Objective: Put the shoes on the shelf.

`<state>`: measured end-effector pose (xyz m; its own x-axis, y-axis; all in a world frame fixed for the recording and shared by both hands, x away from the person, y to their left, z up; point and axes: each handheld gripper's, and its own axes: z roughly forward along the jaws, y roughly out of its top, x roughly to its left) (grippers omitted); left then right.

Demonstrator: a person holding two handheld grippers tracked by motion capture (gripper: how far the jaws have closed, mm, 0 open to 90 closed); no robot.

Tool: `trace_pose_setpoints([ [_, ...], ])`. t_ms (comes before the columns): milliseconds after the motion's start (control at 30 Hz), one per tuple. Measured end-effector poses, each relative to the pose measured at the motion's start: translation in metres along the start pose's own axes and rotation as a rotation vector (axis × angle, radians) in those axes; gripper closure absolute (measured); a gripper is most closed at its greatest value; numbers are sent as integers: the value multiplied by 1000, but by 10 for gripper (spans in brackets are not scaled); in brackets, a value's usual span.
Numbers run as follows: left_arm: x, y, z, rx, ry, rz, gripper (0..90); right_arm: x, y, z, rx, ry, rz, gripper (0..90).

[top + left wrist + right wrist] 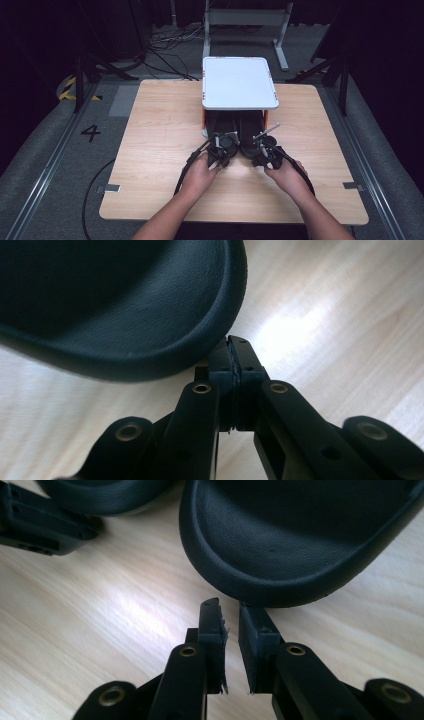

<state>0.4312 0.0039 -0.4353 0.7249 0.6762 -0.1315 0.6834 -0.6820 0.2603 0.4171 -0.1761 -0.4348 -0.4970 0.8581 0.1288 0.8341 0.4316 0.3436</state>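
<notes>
- A pale wooden bench [150, 150] carries a white-topped stand [240, 82], the landmark here, sitting at the far middle of the bench.
- Under the stand, two black slippers lie side by side, rounded ends poking out toward the person: the left slipper [226, 131] and the right slipper [250, 131].
- The person's left hand [200, 172] brings the left gripper [233, 365] to the near end of the left slipper [125, 305]; its jaws are clenched together with nothing between them, tips just beside the sole's edge.
- The right hand [285, 175] sets the right gripper [230, 615] in front of the stand at the right slipper [300, 540]; its jaws are nearly clenched with a thin gap, gripping nothing.
- Judgement: to draw the slippers out from under the stand cleanly, each gripper likely needs to spread, straddle the sole rim squarely, then clamp before pulling straight back.
</notes>
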Motion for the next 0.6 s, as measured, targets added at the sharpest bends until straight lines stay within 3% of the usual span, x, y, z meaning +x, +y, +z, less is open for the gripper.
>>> trace_pose_setpoints([
  [167,13,5,-1,-4,4,-32,893,-2,18,5,25,18,21,823],
  [400,22,13,-1,-21,0,-37,895,-10,29,8,30,19,57,857],
  [600,28,22,-6,-51,63,-68,894,-18,42,14,28,-1,89,860],
])
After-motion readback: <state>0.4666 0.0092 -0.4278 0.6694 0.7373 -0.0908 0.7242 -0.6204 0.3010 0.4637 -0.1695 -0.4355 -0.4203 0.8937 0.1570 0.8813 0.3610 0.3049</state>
